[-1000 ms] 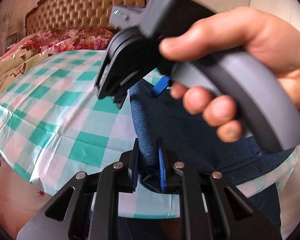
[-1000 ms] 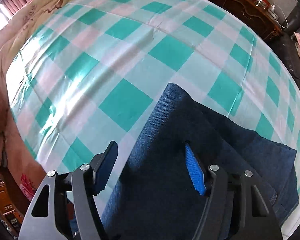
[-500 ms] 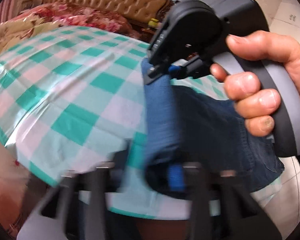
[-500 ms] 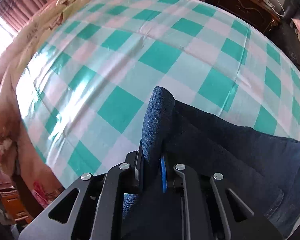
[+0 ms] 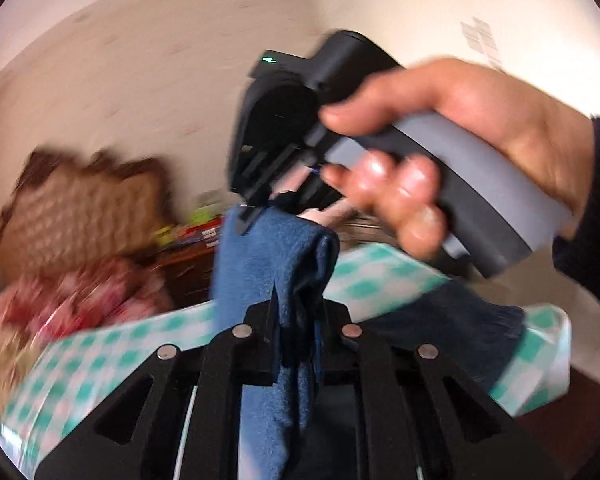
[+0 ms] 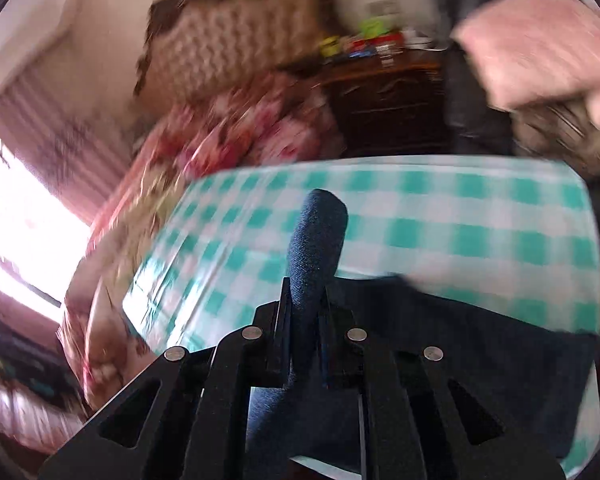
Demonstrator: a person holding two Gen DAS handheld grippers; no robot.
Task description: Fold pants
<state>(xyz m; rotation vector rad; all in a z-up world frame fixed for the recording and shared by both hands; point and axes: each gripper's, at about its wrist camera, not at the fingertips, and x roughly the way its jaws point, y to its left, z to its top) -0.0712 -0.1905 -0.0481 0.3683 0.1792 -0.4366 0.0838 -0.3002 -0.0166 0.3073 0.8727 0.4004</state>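
Observation:
The blue denim pants [image 5: 268, 256] hang lifted between my two grippers above the green-checked table [image 5: 384, 276]. My left gripper [image 5: 296, 332] is shut on a fold of the pants near its edge. My right gripper shows in the left wrist view [image 5: 260, 204], held in a hand, shut on the pants' upper edge. In the right wrist view my right gripper [image 6: 306, 320] is shut on a rolled fold of the pants [image 6: 316, 240], which stands up between the jaws. The rest of the pants [image 6: 480, 352] lies on the table [image 6: 440, 224]. Both views are blurred.
A bed with a tufted headboard [image 6: 228, 48] and floral bedding [image 6: 244, 128] stands behind the table. A dark wooden cabinet [image 6: 388, 104] with small items on top is at the back. A pink pillow [image 6: 536, 36] lies on a dark chair at the right.
Both grippers have risen and tilted up, lifting the pants' edge off the table. The right gripper, open a second ago, shut on the fold half a second ago and still holds it.

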